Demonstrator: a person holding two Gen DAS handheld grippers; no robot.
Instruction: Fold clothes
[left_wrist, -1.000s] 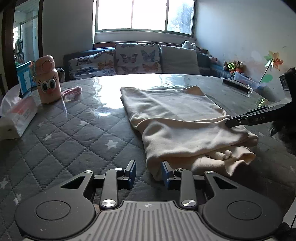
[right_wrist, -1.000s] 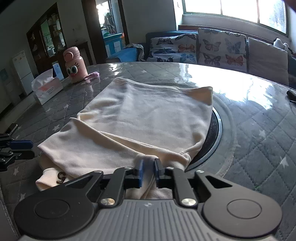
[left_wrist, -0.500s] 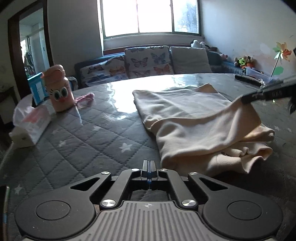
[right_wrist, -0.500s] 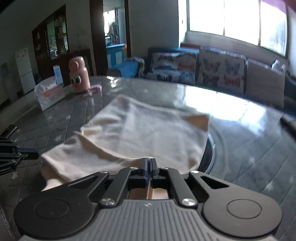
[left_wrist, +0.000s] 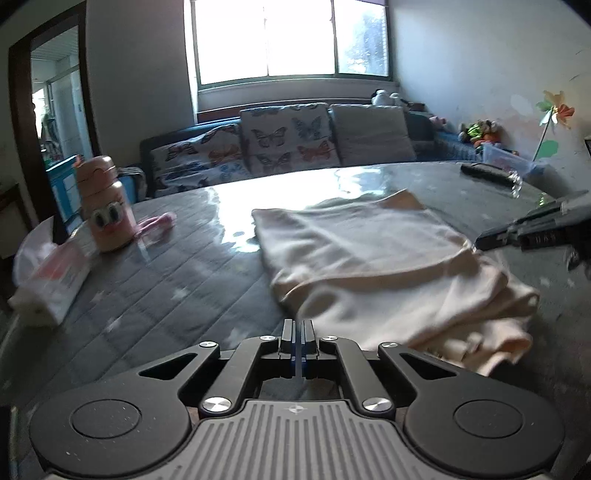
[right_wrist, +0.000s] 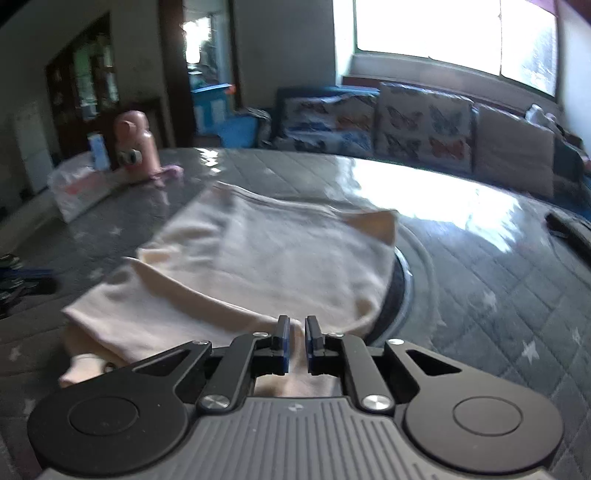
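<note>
A cream garment (left_wrist: 376, 266) lies partly folded on the round table, with a bunched edge at its near right; it also shows in the right wrist view (right_wrist: 266, 266). My left gripper (left_wrist: 297, 332) is shut with nothing between its jaws, just off the garment's near left corner. My right gripper (right_wrist: 295, 332) is slightly open over the garment's near edge and holds nothing. The right gripper's fingers (left_wrist: 517, 236) show in the left wrist view at the garment's right side.
A pink bottle with cartoon eyes (left_wrist: 105, 210), a pink band (left_wrist: 155, 223) and a tissue pack (left_wrist: 51, 277) stand at the table's left. A dark remote (left_wrist: 487, 173) lies at the far right. A sofa with butterfly cushions (left_wrist: 288, 144) stands behind the table.
My right gripper was shut on the lifted garment edge half a second ago; it has now opened and the fabric lies down again. My left gripper shut a second ago and stays shut.
</note>
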